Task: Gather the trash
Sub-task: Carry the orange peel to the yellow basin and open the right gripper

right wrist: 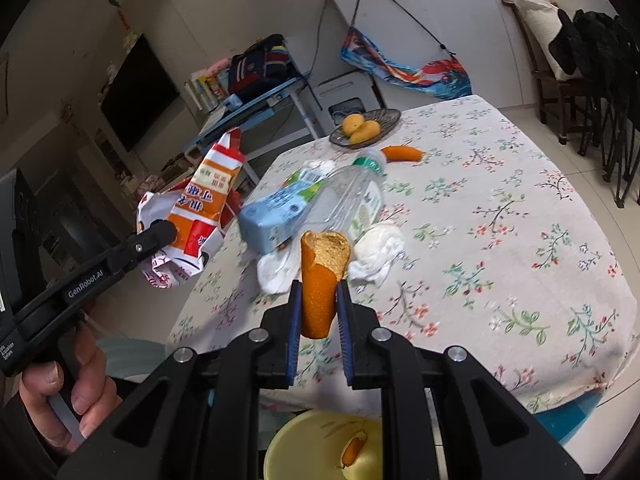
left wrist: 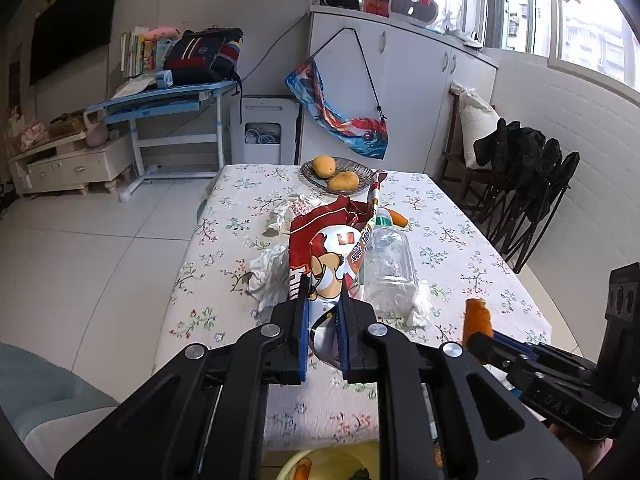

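At the lower centre of the left wrist view, the left gripper (left wrist: 323, 304) is closed on a red, white and orange snack bag (left wrist: 320, 248), lifted above the near edge of the floral tablecloth (left wrist: 460, 248). In the middle of the right wrist view, the right gripper (right wrist: 319, 300) pinches an upright piece of orange peel (right wrist: 320, 280) between its blue pads. Below both, at the bottom edge, sits a yellow bin (right wrist: 296, 444). On the table behind lie a clear plastic bottle (left wrist: 388, 264), a blue carton (right wrist: 276, 208), crumpled tissues (right wrist: 376, 252), a carrot (right wrist: 402, 153) and a dish of mangoes (left wrist: 352, 168).
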{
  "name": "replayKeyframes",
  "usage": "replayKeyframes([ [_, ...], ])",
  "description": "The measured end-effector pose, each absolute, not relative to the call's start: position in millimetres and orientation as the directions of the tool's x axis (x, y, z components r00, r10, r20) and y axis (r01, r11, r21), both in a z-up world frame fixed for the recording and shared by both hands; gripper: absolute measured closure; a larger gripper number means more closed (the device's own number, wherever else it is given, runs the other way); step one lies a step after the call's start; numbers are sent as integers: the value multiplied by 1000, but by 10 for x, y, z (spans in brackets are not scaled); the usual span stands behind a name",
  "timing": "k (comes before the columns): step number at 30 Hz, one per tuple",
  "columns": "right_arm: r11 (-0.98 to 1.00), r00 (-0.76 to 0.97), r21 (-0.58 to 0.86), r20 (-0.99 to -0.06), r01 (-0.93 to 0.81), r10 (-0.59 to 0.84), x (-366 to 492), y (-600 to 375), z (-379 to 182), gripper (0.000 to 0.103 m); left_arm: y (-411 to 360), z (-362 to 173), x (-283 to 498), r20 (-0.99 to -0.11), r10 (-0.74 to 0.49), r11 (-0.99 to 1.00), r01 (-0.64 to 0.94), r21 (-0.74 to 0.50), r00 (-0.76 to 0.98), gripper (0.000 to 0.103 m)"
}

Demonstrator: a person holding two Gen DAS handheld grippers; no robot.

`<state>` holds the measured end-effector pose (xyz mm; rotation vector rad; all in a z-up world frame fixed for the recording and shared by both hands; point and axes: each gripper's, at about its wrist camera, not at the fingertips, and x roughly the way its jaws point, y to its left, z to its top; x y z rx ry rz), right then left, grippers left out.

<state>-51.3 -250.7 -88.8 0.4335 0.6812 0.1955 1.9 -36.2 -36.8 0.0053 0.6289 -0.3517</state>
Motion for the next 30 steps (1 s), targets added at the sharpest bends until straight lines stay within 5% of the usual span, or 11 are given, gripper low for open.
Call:
replayKeyframes([
  [14,894,696,422,-598,-148,398,-762,-2119,-966,85,-154,-394,-449,-568,-327,939,327,-106,755,92],
  [30,891,462,357,-763,-282,452,-1138,-1501,-1362,79,36,-524,-955,-599,-329,933,347,-89,730,92],
])
